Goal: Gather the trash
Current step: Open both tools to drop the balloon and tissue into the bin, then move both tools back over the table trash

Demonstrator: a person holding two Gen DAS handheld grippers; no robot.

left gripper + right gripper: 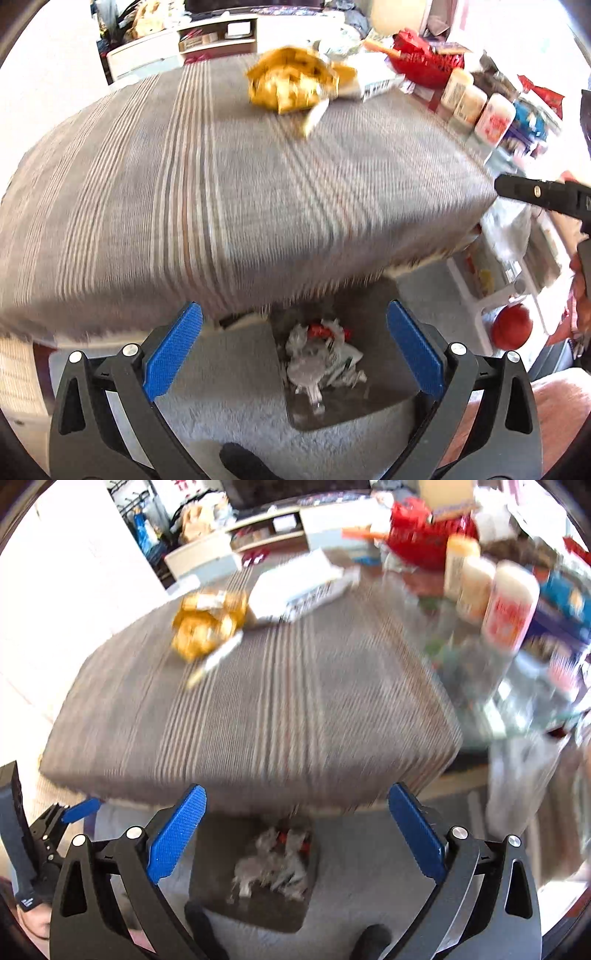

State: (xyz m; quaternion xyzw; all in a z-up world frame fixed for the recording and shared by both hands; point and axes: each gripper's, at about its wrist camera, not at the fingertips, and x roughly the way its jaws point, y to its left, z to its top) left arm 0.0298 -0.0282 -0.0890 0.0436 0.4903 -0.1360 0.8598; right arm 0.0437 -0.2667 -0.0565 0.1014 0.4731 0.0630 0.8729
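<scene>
My left gripper point(293, 325) is open, its blue pads wide apart with nothing between them. Below it on the floor sits a dark bin point(388, 384) holding crumpled clear and red wrappers point(321, 358). My right gripper point(297, 812) is open too and empty, above the same bin point(210, 871) and its wrappers point(275, 867). On the table with the grey striped cloth point(221, 192) lies a crumpled yellow snack bag point(291, 85), far from both grippers. In the right wrist view the yellow bag point(207, 624) lies beside a white box point(295, 587). Both views are motion-blurred.
Bottles point(476, 103), a red basket point(421, 55) and packets crowd the table's right side. A white shelf unit point(517, 273) and a red ball point(511, 326) stand on the floor at right. The right gripper's finger point(535, 192) pokes in from the right. A person's knee point(517, 421) is at lower right.
</scene>
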